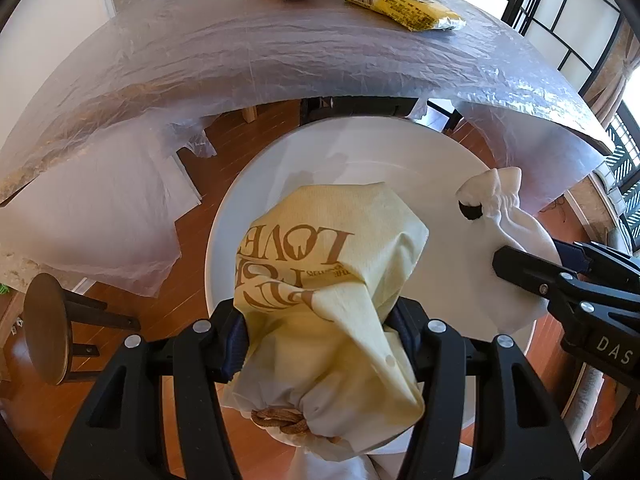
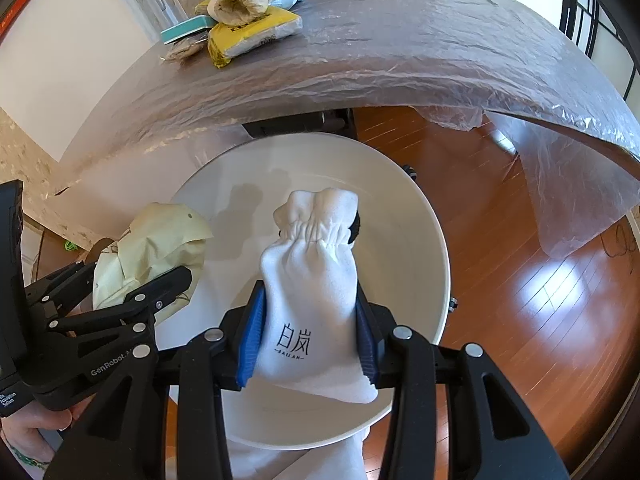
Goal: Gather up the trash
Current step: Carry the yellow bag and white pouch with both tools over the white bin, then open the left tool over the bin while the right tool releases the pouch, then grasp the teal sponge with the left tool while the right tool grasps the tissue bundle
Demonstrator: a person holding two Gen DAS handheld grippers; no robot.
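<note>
The left gripper (image 1: pixel 320 340) clamped a yellow printed cloth bag (image 1: pixel 320 280) and the right gripper (image 2: pixel 308 340) a white drawstring pouch (image 2: pixel 312 300), both over the white bin (image 2: pixel 400 208). Released off-centre, either might catch the rim and spill. The bin's inside bottom stayed hidden.

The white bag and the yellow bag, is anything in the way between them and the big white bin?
Nothing visible. The right gripper holds the white bag and the left gripper holds the yellow bag, both directly above the open white bin. Below them only the bin's bare inside shows, with no lid across it.
</note>
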